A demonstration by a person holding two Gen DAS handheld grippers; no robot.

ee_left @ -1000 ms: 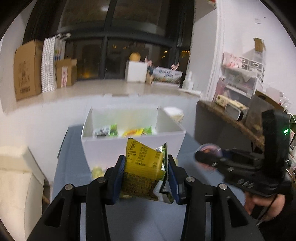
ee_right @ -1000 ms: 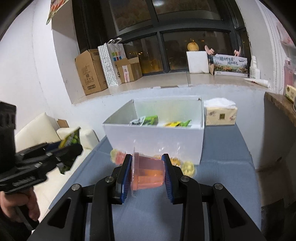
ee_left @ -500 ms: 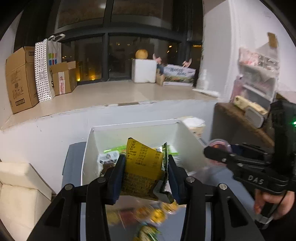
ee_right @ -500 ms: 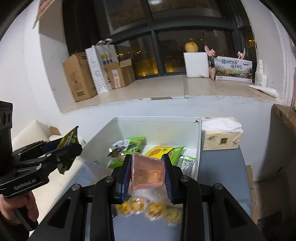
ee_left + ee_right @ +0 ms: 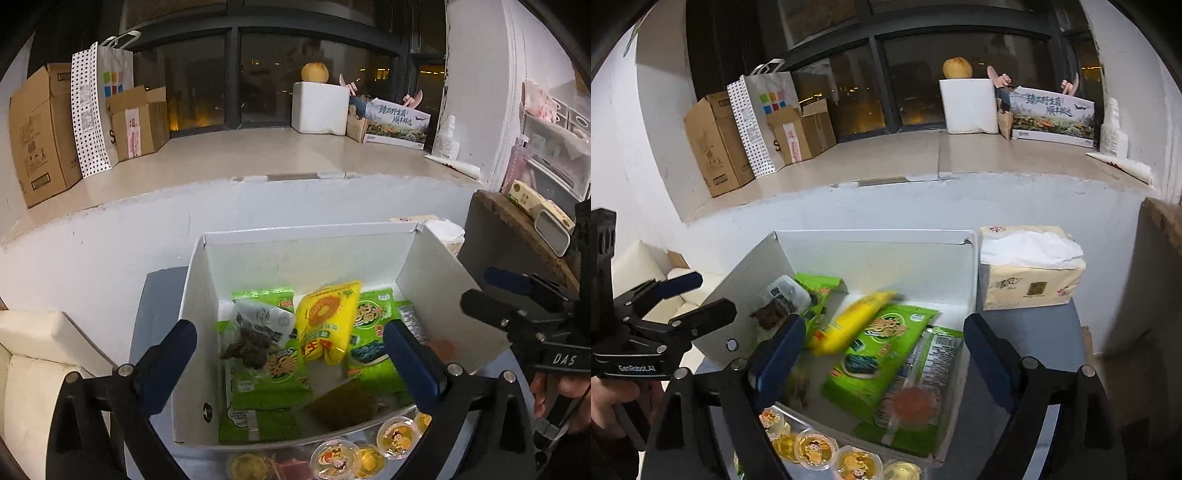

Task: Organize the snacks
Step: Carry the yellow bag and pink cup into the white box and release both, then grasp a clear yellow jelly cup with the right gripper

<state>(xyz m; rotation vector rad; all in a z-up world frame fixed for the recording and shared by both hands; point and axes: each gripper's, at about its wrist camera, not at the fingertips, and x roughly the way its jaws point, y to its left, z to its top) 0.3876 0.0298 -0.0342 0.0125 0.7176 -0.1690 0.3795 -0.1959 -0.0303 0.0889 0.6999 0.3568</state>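
A white open box holds several snack packets: green ones, a yellow one and a clear bag of dark pieces. My left gripper is open and empty above the box's near edge. A dark blurred packet lies just below it in the box. My right gripper is open and empty above the box. An orange jelly cup lies blurred inside the box below it.
Several small jelly cups line the blue table in front of the box. A tissue pack stands to the box's right. A white sofa is at the left; a wooden shelf at the right.
Both grippers moved forward over the box and opened. The yellow-backed packet left my left gripper and the orange jelly cup left my right gripper; both now lie in the box.
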